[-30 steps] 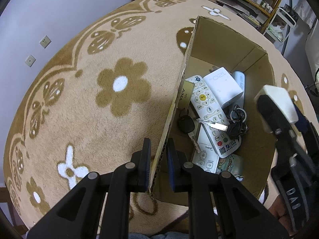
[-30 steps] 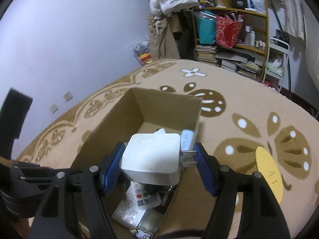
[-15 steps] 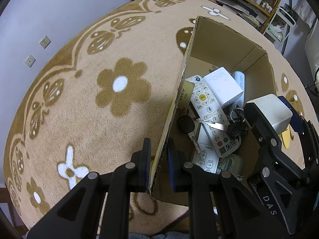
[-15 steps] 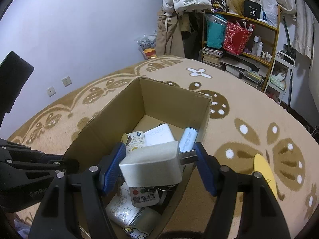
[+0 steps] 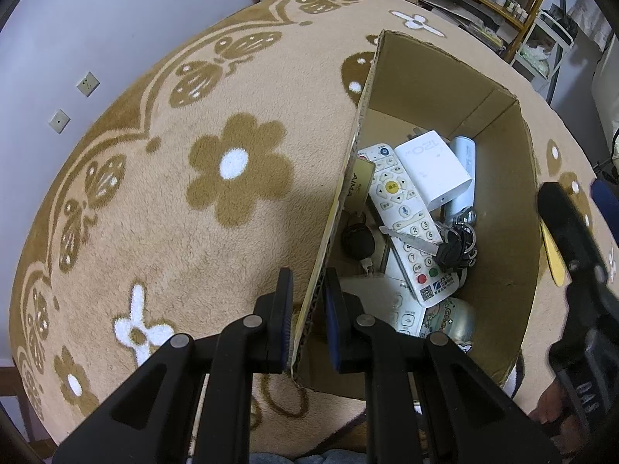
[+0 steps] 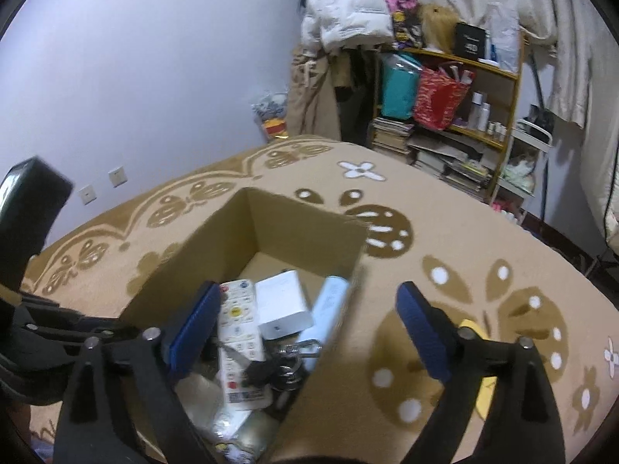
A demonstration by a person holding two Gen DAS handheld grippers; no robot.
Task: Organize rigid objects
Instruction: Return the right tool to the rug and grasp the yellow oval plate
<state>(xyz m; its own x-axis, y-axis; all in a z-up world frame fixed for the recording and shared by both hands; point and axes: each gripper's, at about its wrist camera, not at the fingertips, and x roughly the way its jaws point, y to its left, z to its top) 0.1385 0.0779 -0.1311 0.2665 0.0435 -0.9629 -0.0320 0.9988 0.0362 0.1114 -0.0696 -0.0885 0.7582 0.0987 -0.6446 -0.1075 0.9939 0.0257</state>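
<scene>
- The cardboard box (image 5: 499, 178) stands open-topped on the carpet (image 5: 154, 201), brown, with plain raw-edged walls.
- Inside, a white remote control (image 5: 406, 216) with a yellow round button lies lengthwise along the box floor, its red and green buttons toward the near end.
- A white charger block (image 5: 433, 174) printed "120" rests beside the remote's far end, touching a pale cylindrical tube (image 5: 462, 170) that lies along the box's right wall.
- A bunch of keys (image 5: 452, 247) on metal rings lies across the near part of the remote; a black round fob (image 5: 358, 239) sits by the left wall, and a gold tag (image 5: 359, 189) leans on that wall.
- A second white remote (image 5: 402, 309) and a small patterned case (image 5: 450, 317) fill the near end.
- The left gripper (image 5: 307, 317) is clamped on the box's left wall close to the near corner, one finger outside and one inside.
- The right gripper (image 6: 305, 328) hangs above the near right part of the box, spread wide and holding nothing.
- A yellow flat piece (image 6: 479, 379) lies on the carpet to the right of the box.
</scene>
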